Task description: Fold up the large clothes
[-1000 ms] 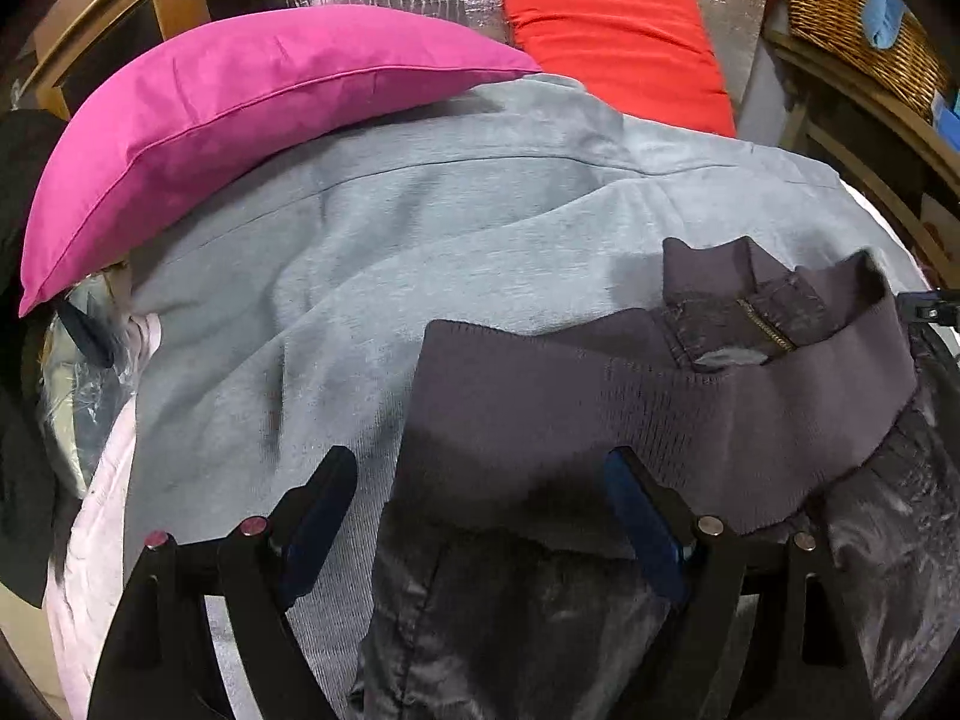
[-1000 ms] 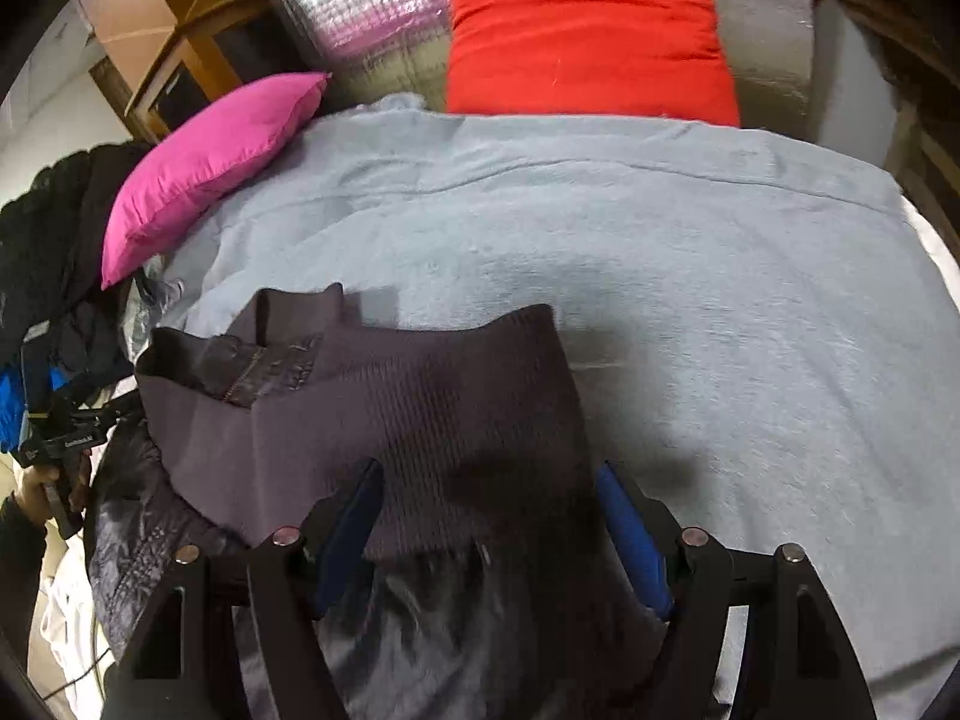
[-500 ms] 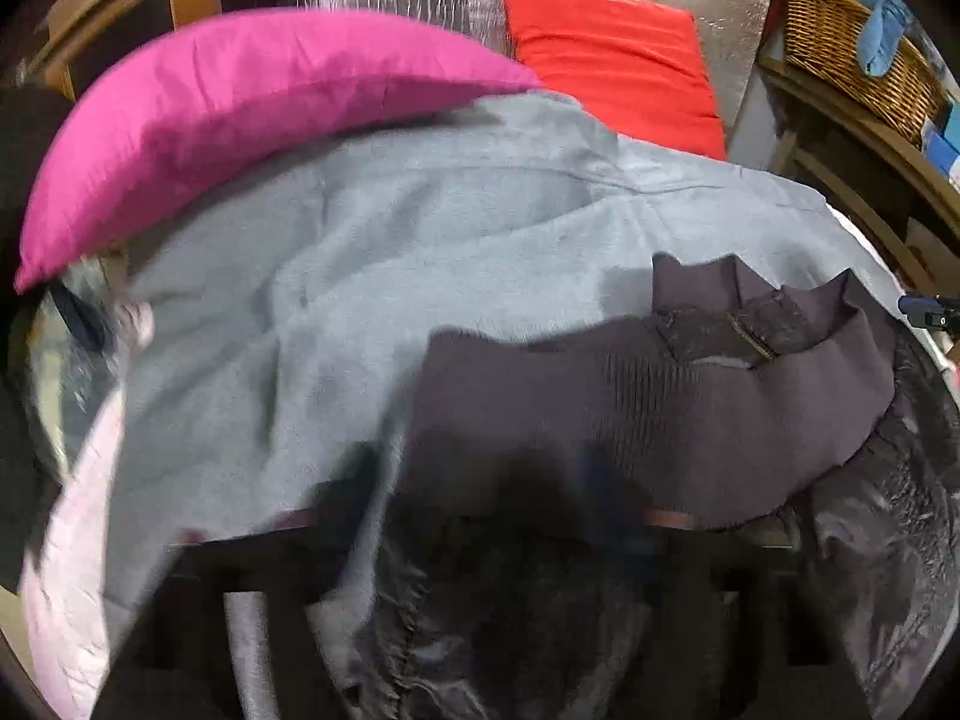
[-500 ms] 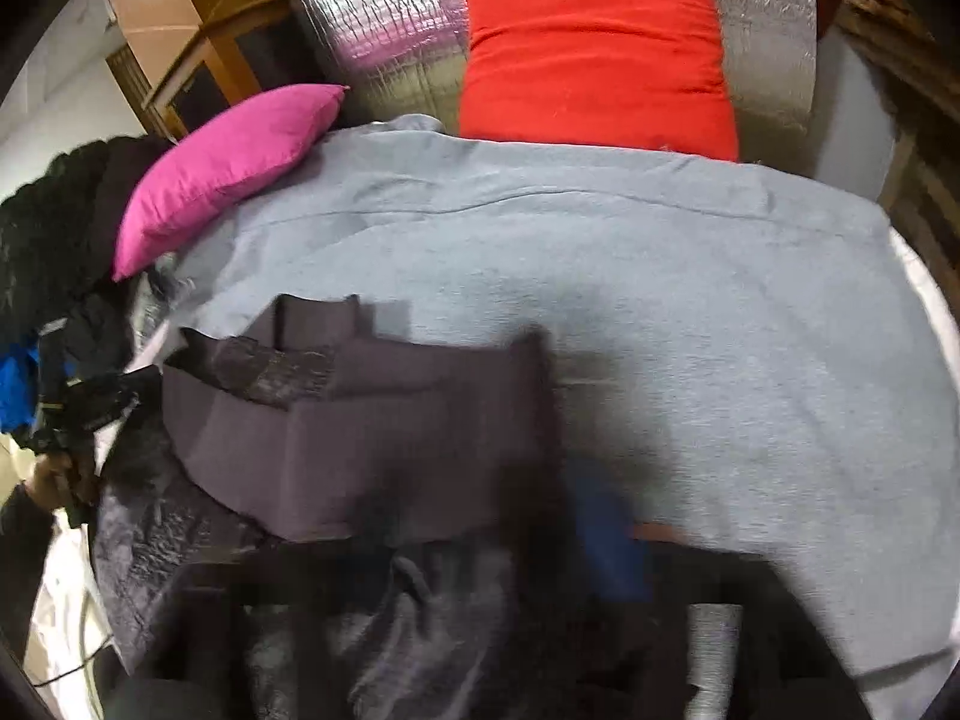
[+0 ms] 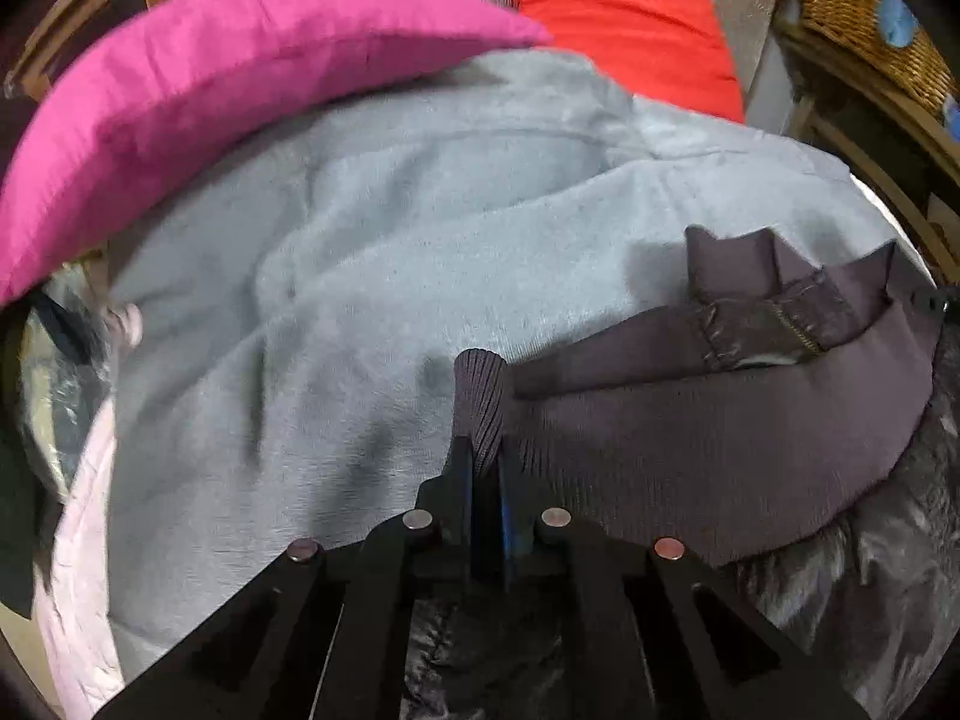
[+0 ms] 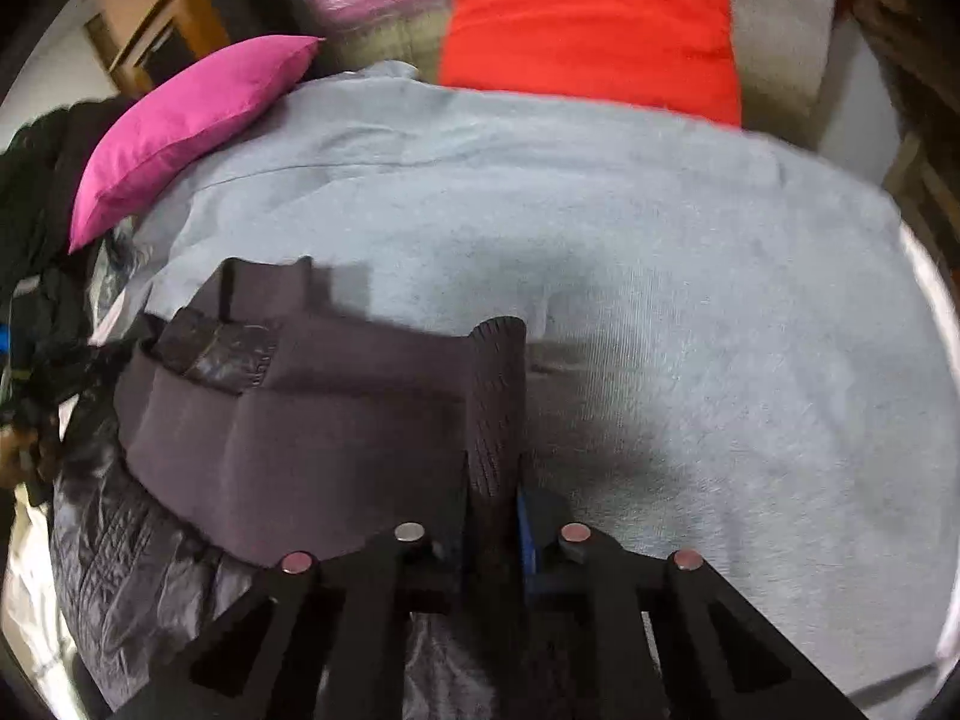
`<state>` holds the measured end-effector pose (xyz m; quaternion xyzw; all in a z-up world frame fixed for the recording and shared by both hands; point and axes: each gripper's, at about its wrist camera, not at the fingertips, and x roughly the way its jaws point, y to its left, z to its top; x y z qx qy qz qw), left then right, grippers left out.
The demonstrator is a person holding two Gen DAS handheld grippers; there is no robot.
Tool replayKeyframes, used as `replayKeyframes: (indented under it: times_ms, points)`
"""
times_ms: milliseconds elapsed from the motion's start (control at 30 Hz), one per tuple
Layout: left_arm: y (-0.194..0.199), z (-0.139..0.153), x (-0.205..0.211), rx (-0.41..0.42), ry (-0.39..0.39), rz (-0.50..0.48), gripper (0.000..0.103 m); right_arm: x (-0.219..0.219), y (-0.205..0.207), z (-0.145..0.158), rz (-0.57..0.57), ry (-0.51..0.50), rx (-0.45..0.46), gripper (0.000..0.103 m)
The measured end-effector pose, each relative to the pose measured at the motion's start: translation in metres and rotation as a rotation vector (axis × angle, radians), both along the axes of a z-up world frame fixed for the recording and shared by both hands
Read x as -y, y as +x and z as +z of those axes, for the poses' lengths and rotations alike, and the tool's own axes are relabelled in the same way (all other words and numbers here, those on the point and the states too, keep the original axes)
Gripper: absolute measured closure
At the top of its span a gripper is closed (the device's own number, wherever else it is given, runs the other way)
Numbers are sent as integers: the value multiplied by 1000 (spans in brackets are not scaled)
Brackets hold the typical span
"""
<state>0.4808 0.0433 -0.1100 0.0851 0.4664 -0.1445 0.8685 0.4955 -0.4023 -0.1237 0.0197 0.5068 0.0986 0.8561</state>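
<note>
My left gripper is pressed together on a pinch of the jacket's ribbed hem; the pinched fold stands up at 12 o'clock from the fingertips. My right gripper is likewise pressed together on the same hem, at its other end. The hem's long axis runs side to side between the two grippers: toward 3 o'clock in the left view, toward 9 o'clock in the right view. Each gripper holds its own corner, so neither is nearer. The jacket body hangs below the hem, toward me. I judge that any fold forward must carry both corners toward 12 o'clock together.

Count, near to far: one jacket, one grey garment spread beneath it, one pink cushion, one red cushion.
</note>
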Motion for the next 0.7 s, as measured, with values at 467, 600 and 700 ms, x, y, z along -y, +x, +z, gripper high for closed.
replayKeyframes:
  times_ms: [467, 600, 700]
  points:
    - [32, -40, -52, -153, -179, 250, 96, 66, -8, -44, -282, 271, -49, 92]
    - [29, -33, -50, -122, -183, 243, 96, 64, -10, -38, -280, 262, -49, 91]
    - [16, -19, -50, -67, -210, 212, 93, 62, -15, -25, -263, 269, -21, 91]
